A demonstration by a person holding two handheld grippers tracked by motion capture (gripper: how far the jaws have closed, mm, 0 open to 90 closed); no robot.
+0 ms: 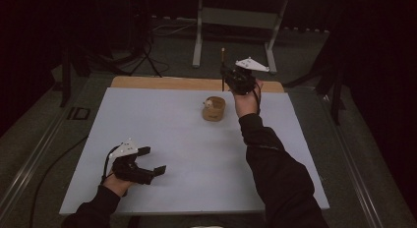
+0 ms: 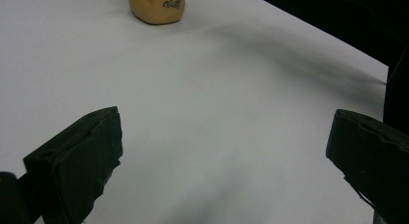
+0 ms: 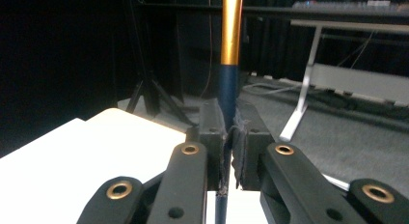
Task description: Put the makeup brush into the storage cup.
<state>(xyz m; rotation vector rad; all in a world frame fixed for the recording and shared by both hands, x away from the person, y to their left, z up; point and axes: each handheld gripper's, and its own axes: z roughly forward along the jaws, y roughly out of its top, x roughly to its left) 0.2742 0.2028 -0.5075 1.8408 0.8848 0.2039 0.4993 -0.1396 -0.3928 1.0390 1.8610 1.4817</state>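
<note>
A slim stick (image 1: 223,61) with a dark blue shaft and a gold upper part (image 3: 231,31) stands upright in my right gripper (image 1: 232,78), which is shut on it above the table's far edge. In the right gripper view the pads of that gripper (image 3: 227,118) press on the blue shaft. A small tan pot (image 1: 214,109) sits on the white table (image 1: 172,134), just in front and to the left of the right hand. My left gripper (image 1: 153,161) rests low at the near left, open with nothing between its jaws (image 2: 224,137). The tan pot (image 2: 156,7) lies far ahead of them.
A wooden board (image 1: 187,83) runs along the table's far edge. Beyond it on the floor stand a grey metal frame (image 1: 199,36) and a dark tripod (image 1: 146,53). Cables trail on the floor at the left.
</note>
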